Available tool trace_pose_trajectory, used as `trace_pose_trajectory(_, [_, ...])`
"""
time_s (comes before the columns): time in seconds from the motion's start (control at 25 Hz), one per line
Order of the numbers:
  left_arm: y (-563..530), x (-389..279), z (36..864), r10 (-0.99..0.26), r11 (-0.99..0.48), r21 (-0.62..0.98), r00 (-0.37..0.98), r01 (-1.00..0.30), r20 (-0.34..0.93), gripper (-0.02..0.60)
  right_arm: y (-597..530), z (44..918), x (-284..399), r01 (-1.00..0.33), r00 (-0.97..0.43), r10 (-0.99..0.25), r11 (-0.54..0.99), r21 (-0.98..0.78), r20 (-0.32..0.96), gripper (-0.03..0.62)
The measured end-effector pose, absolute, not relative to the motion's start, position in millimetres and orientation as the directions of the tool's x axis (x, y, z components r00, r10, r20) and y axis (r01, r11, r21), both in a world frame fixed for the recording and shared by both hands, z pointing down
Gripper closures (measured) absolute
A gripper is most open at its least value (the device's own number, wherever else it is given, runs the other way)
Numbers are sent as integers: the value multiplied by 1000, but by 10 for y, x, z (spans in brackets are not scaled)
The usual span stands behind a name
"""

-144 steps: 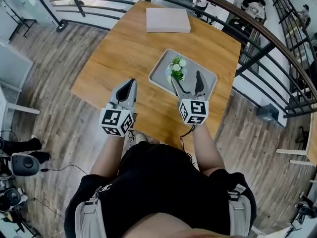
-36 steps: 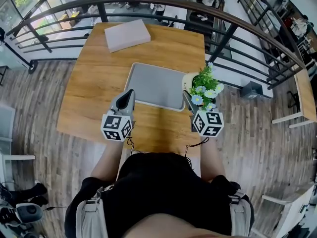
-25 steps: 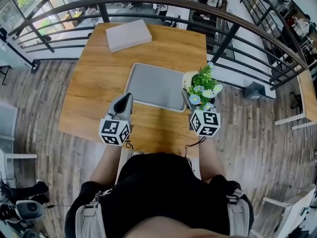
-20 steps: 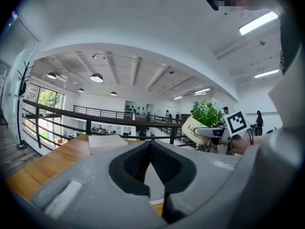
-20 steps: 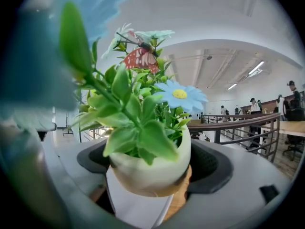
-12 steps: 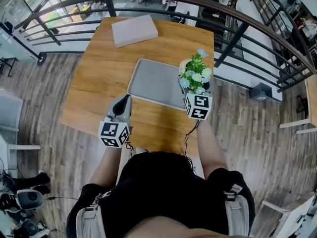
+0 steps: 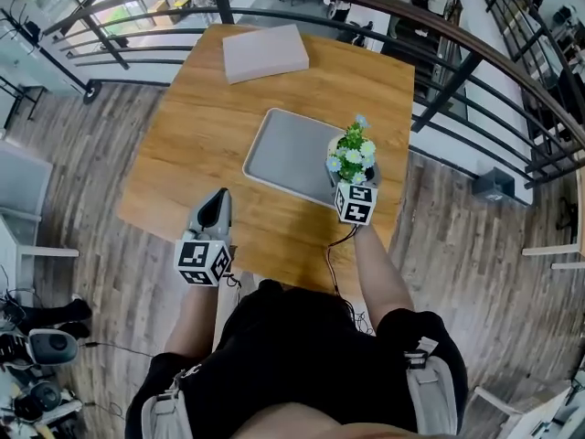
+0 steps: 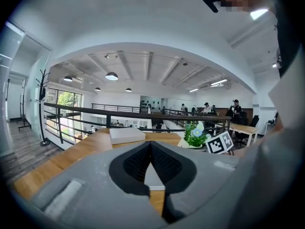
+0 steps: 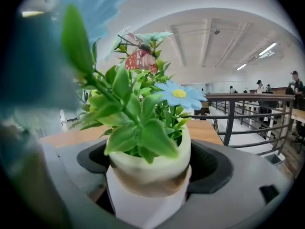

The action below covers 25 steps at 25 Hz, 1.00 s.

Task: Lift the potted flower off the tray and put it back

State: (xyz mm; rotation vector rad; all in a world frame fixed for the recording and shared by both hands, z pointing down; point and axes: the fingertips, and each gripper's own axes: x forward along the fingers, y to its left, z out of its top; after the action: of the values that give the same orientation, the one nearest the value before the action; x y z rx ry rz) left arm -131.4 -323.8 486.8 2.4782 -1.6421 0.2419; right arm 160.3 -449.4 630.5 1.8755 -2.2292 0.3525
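A cream pot with green leaves and blue and white flowers [image 7: 353,154] is at the right edge of the grey tray [image 7: 281,149] on the wooden table. My right gripper [image 7: 351,176] is shut on the potted flower [image 9: 151,162], with its jaws pressing the pot's sides. Whether the pot rests on the tray or hangs above it, I cannot tell. My left gripper [image 7: 218,201] is shut and holds nothing, near the table's front edge, left of the tray. In the left gripper view the flower [image 8: 195,134] shows to the right, beyond the closed jaws.
A flat pale box [image 7: 267,51] lies at the far side of the table [image 7: 196,140]. A dark metal railing [image 7: 445,64] curves round the table's far and right sides, and wooden floor lies below on the left.
My right gripper has carried the potted flower from off the tray's right side to over its right edge. Earlier it stood on the tray. The left gripper has hardly moved.
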Motion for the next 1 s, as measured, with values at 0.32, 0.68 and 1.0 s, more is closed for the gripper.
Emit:
trace_pose_trajectory(0.32, [-3142, -1395, 4988, -898, -353, 21, 346, -935, 271, 569, -4613, 6871, 1404, -984, -169, -897, 179, -15, 408, 106])
trace_pose_trajectory(0.68, [-3069, -1525, 4982, -899, -345, 13, 334, -938, 284, 569, -4617, 7272, 1108, -974, -181, -837, 224, 22, 516, 106])
trace_pose_trajectory(1.0, [-3043, -1589, 4923, -896, -357, 15, 347, -934, 277, 569, -4598, 7298, 1130, -979, -204, -820, 180, -98, 535, 101])
